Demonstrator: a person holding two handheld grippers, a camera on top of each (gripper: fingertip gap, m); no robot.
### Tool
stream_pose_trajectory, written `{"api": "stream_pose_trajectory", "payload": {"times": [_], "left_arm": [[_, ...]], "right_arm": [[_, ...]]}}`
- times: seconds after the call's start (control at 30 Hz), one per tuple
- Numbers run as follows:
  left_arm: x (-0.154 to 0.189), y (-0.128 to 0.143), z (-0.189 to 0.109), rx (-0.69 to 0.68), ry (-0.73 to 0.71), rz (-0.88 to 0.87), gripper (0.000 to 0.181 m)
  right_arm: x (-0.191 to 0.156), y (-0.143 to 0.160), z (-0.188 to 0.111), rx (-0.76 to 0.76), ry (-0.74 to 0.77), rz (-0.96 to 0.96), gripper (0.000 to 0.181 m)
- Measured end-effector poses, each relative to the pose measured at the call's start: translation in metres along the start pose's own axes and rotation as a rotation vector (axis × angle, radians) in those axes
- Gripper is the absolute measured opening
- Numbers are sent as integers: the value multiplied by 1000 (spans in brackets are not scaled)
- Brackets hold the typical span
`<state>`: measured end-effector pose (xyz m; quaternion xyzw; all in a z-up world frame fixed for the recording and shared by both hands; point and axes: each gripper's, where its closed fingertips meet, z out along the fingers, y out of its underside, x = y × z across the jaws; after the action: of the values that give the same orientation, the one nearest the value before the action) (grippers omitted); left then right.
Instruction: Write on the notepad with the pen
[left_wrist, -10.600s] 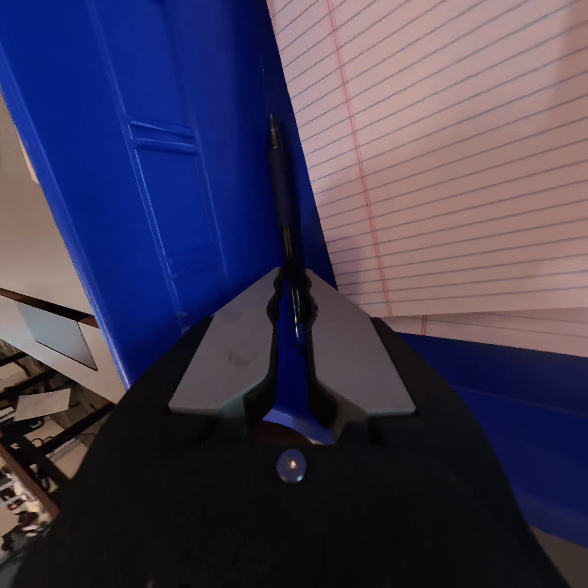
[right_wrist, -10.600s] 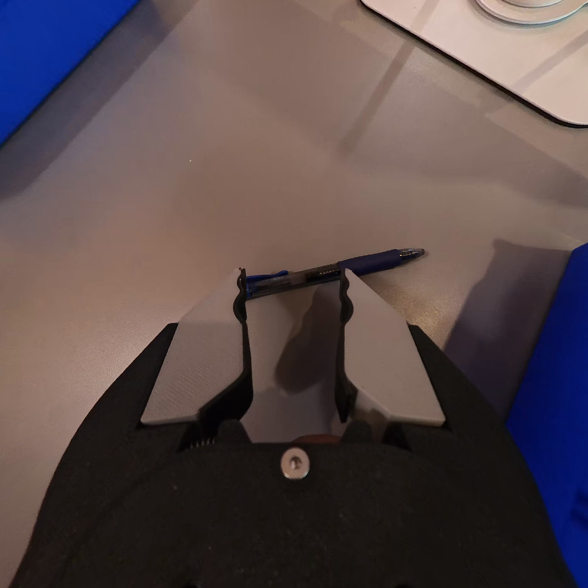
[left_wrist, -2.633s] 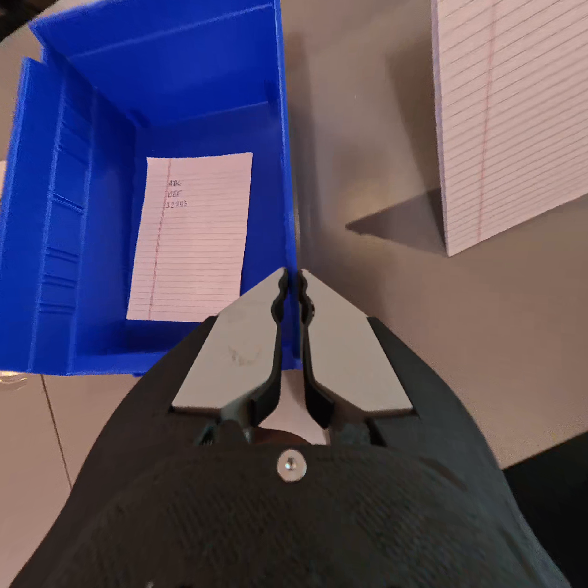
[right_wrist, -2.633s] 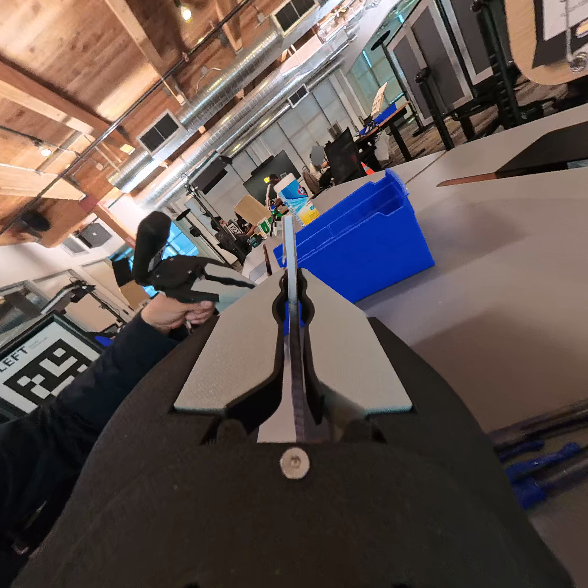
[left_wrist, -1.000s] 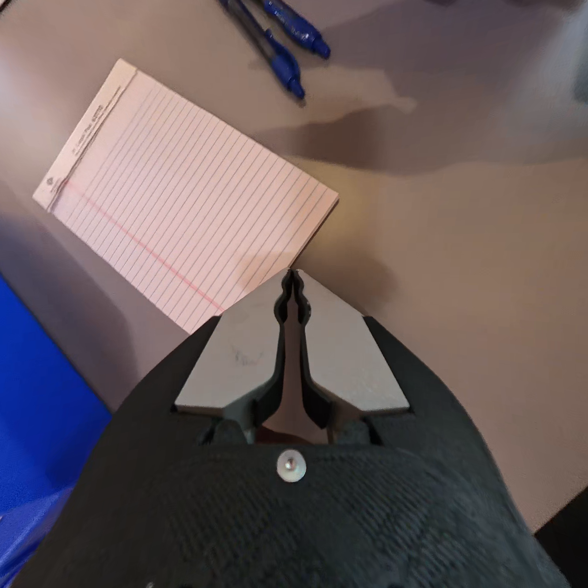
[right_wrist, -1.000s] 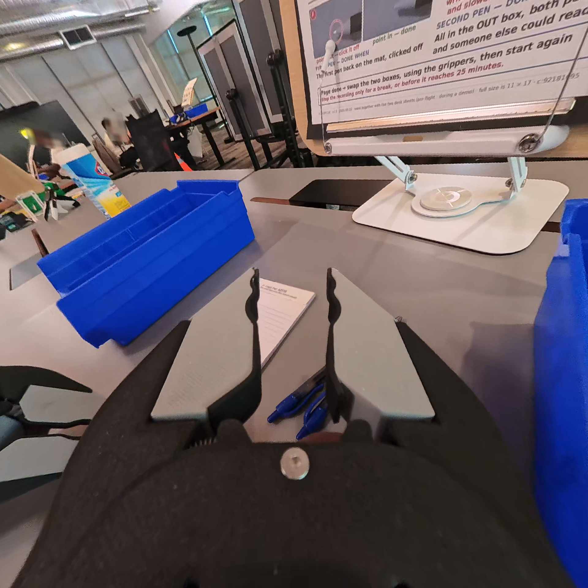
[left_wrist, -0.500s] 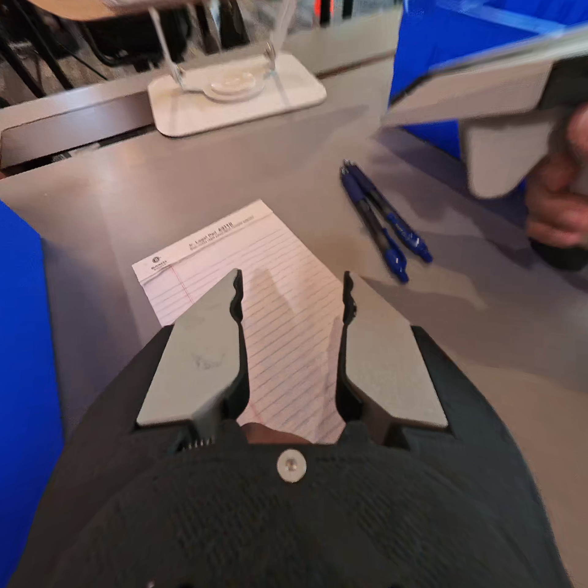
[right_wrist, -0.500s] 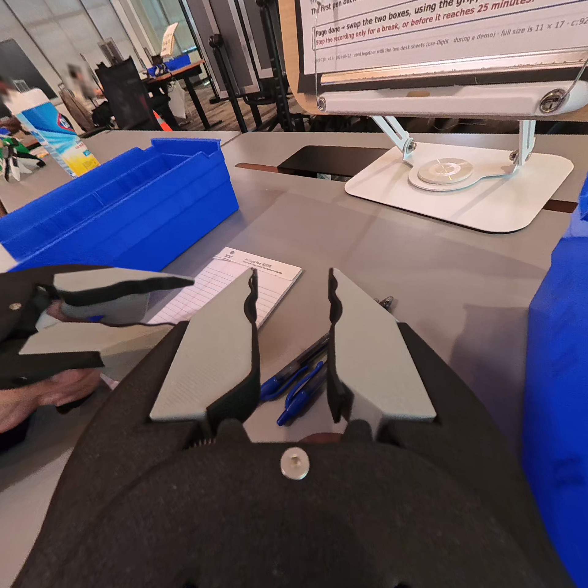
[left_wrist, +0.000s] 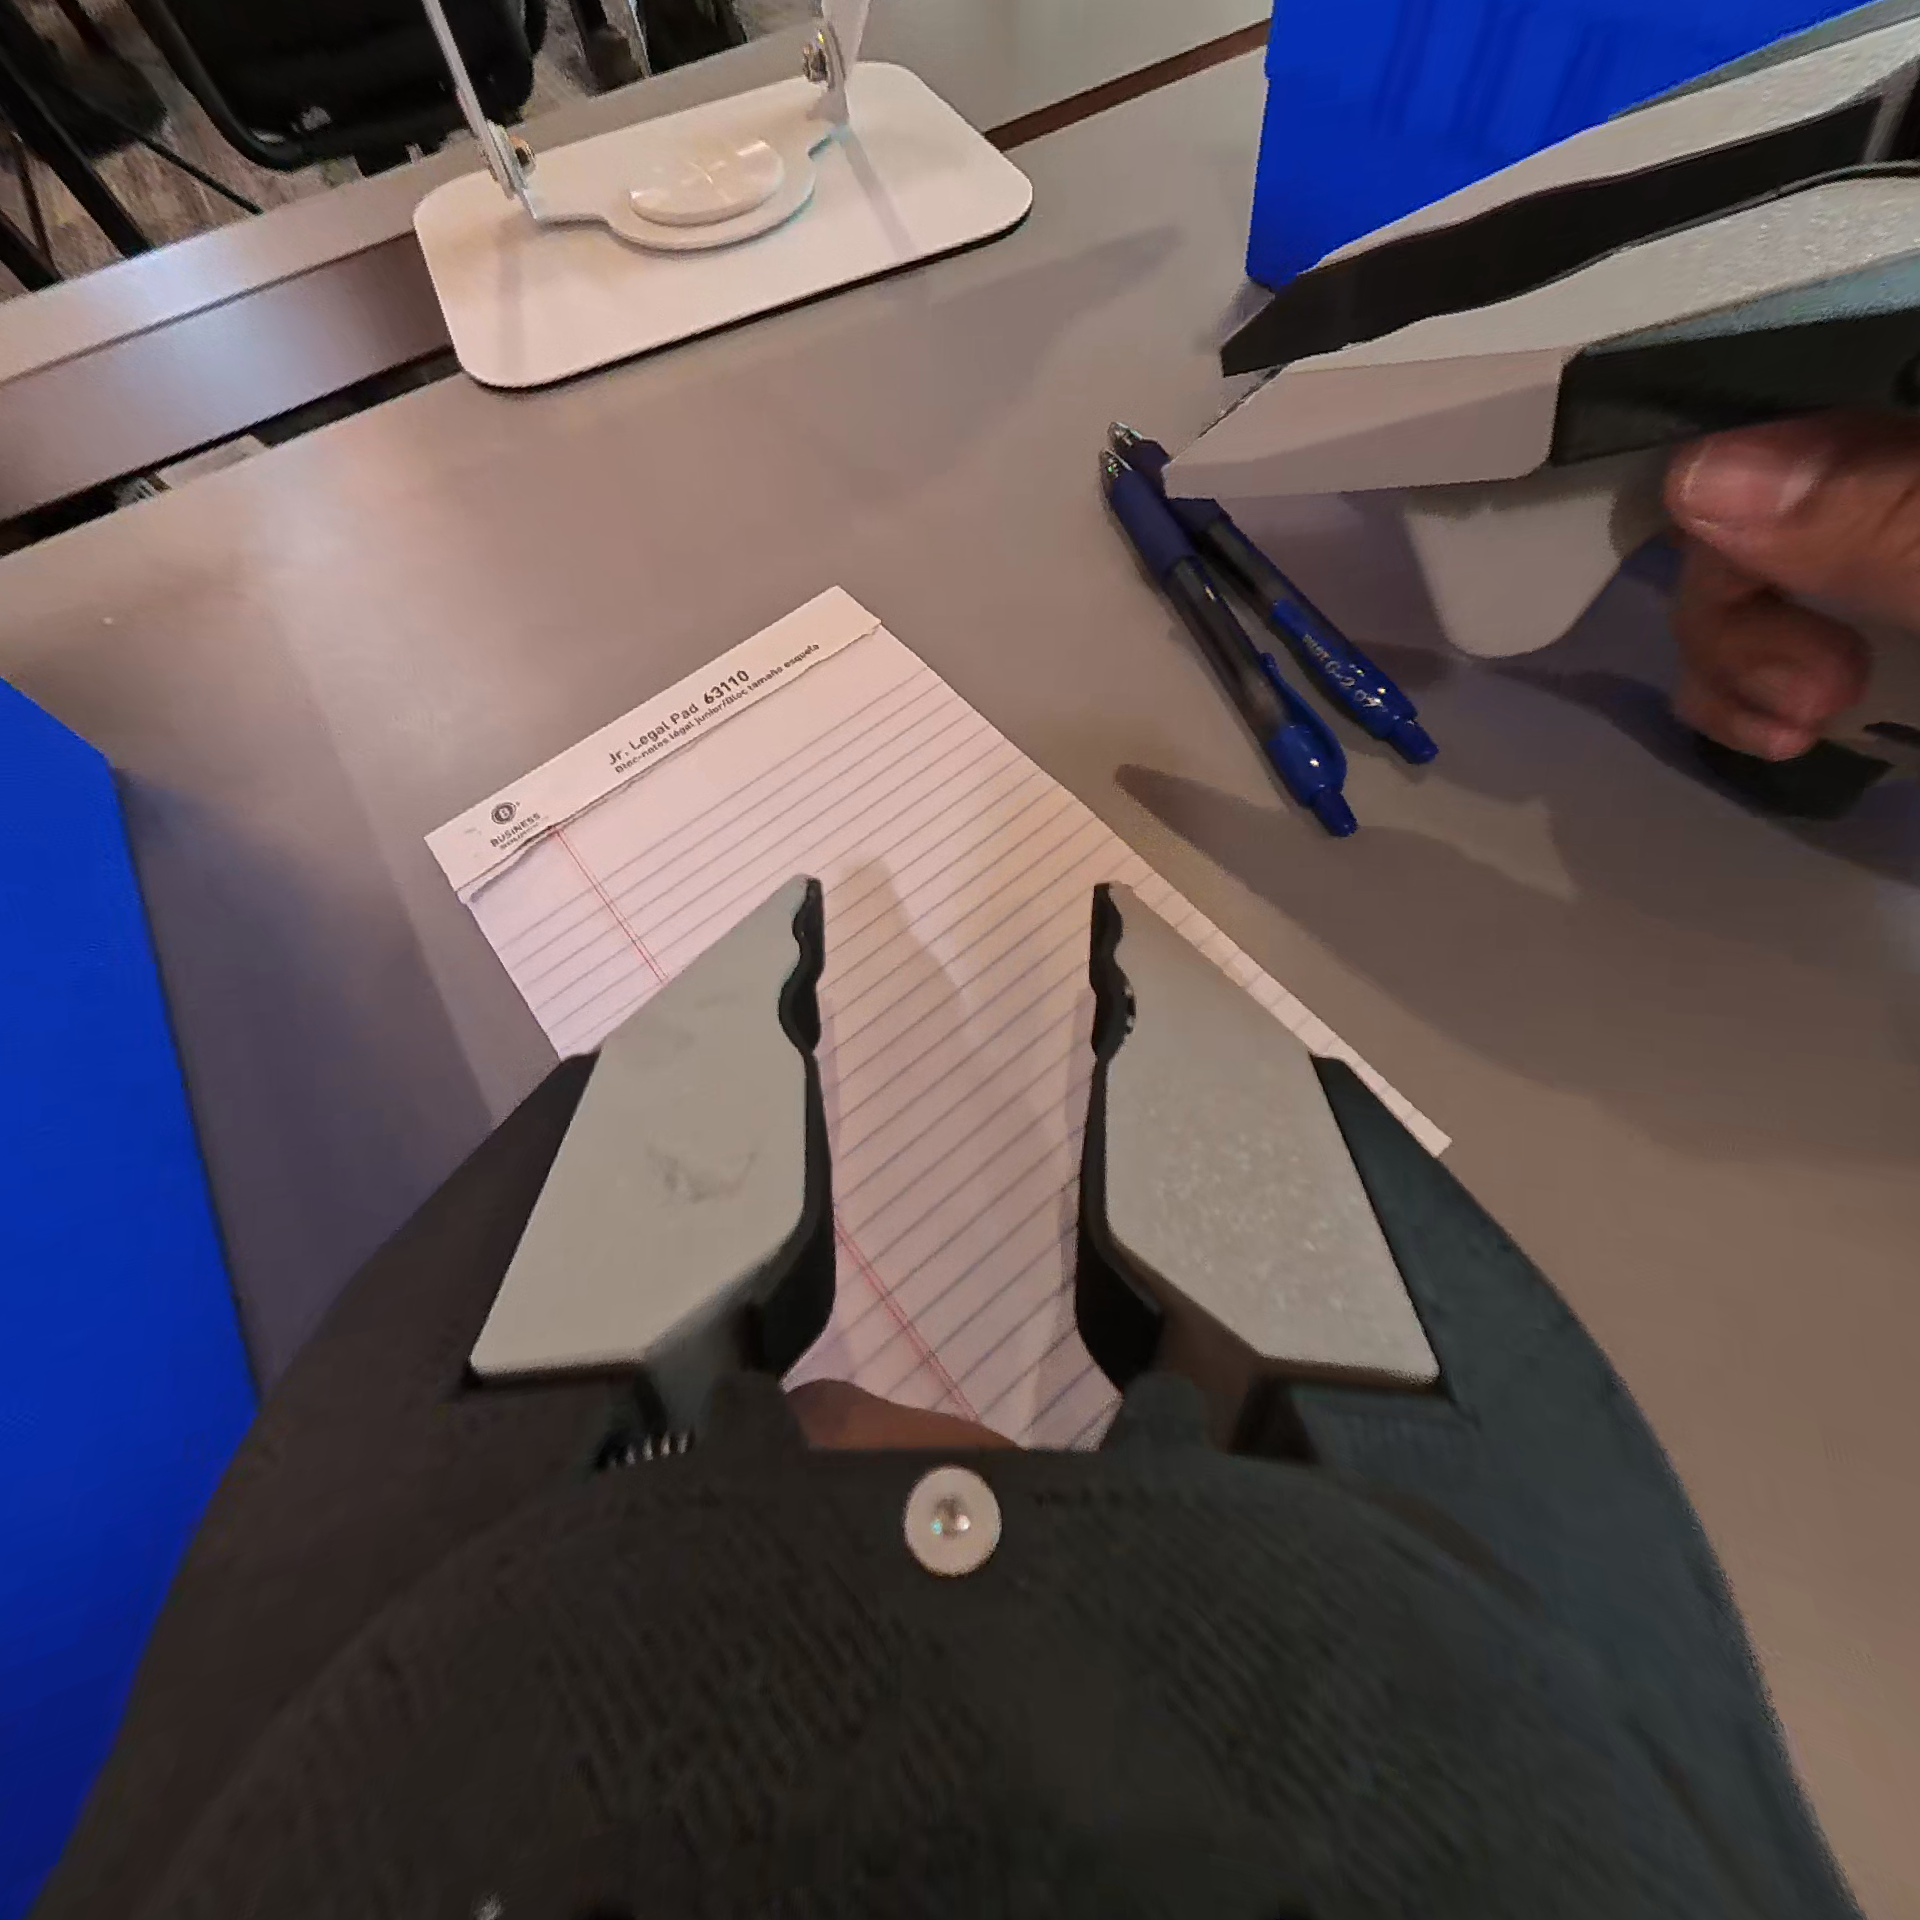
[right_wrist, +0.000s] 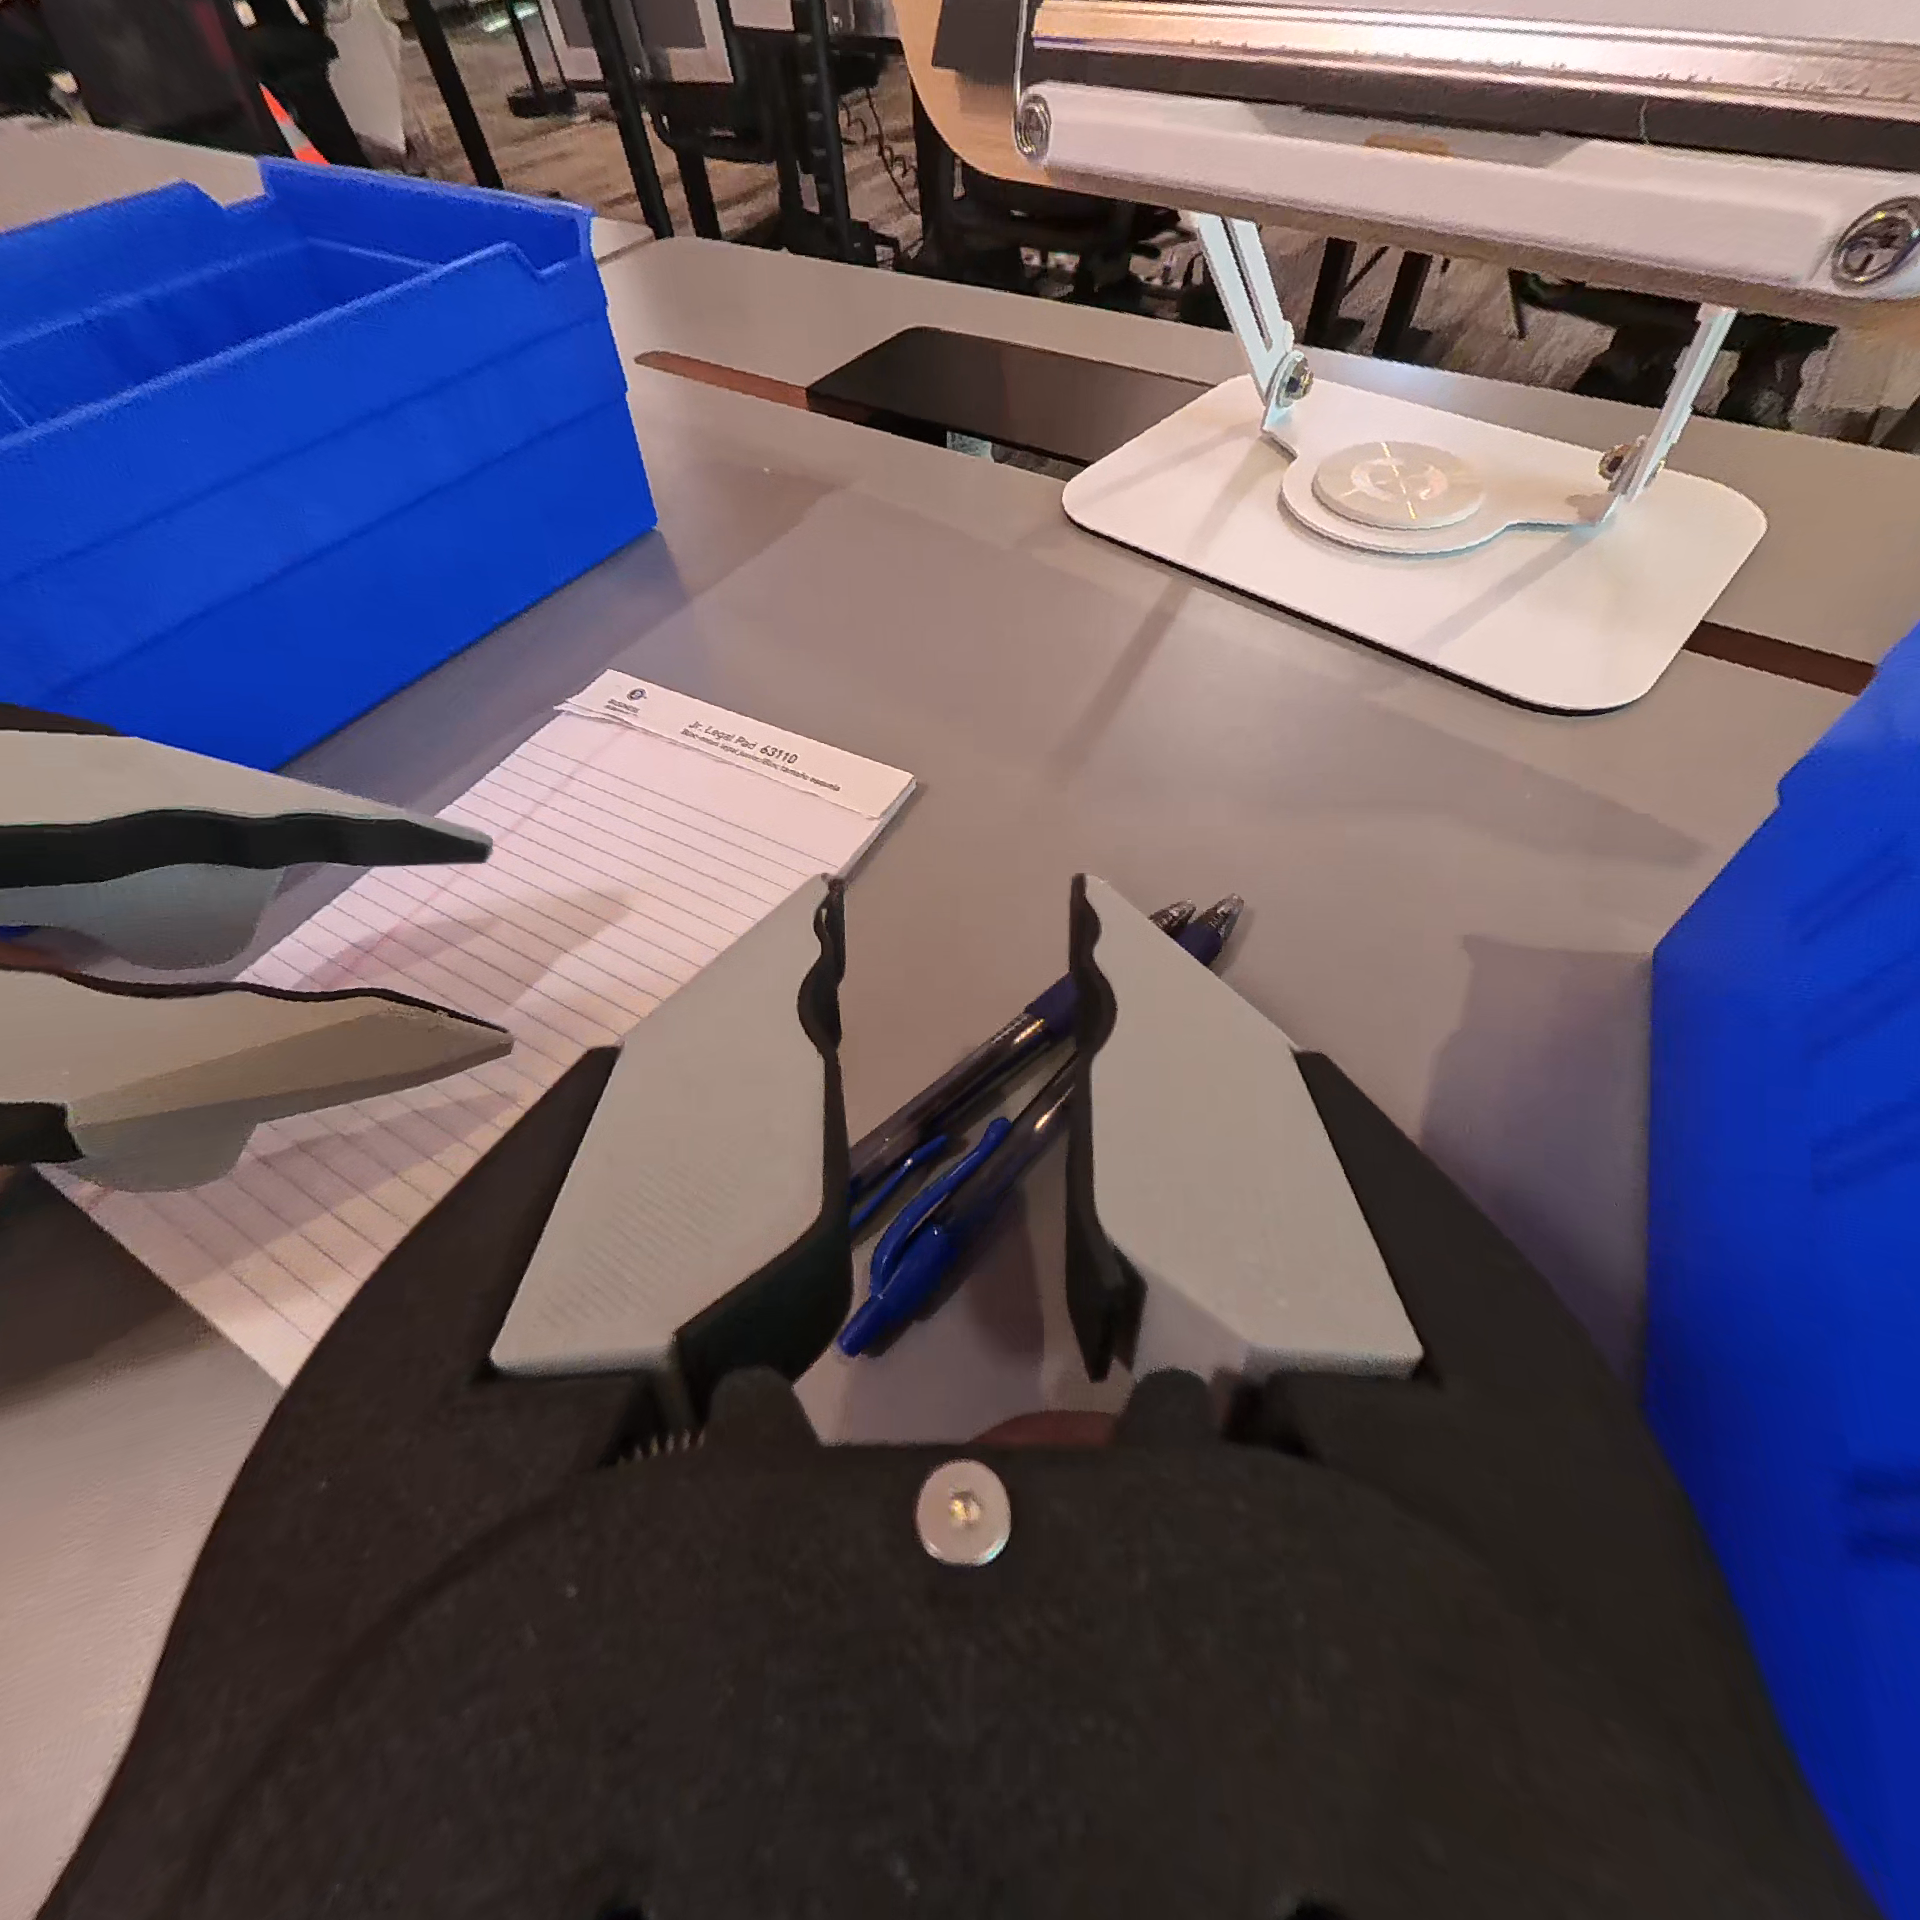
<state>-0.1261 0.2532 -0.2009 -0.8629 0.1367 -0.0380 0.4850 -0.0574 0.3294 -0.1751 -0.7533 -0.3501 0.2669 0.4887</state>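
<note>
Grey worktop (left_wrist: 1558, 1299) with blank notepad (left_wrist: 935, 831): the writing is not started.
Two pens (right_wrist: 997, 1049) lie just beside the pad; left gripper (left_wrist: 954, 899) and right gripper (right_wrist: 951, 894) both have fingers spread and empty, so picking a pen remains.

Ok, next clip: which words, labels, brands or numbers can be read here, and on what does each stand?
I do not copy out writing, so here is where it stands.
notepad: a dark printed line and a small round logo on the white header strip; the lined page is blank.
right-hand pen: small pale print on the blue barrel, too small to read.
other pen, blue bins, white stand: no writing shows.
</note>
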Motion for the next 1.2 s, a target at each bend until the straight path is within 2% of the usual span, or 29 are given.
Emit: {"api": "stream_pose_trajectory", "payload": {"times": [0.2,0.4,0.87,1.2], "left_arm": [[0,7,1,-38,55,-65,48],[5,9,1,-52,69,-26,46],[-25,1,-6,21,-76,-56,39],[-30,6,-6,-3,-87,-85,39]], "right_arm": [[0,3,3,-10,8,-12,40],[-6,4,3,-15,1,-42,40],[-10,5,2,-21,-20,-42,41],[-6,1,-1,-7,-7,-24,40]]}}
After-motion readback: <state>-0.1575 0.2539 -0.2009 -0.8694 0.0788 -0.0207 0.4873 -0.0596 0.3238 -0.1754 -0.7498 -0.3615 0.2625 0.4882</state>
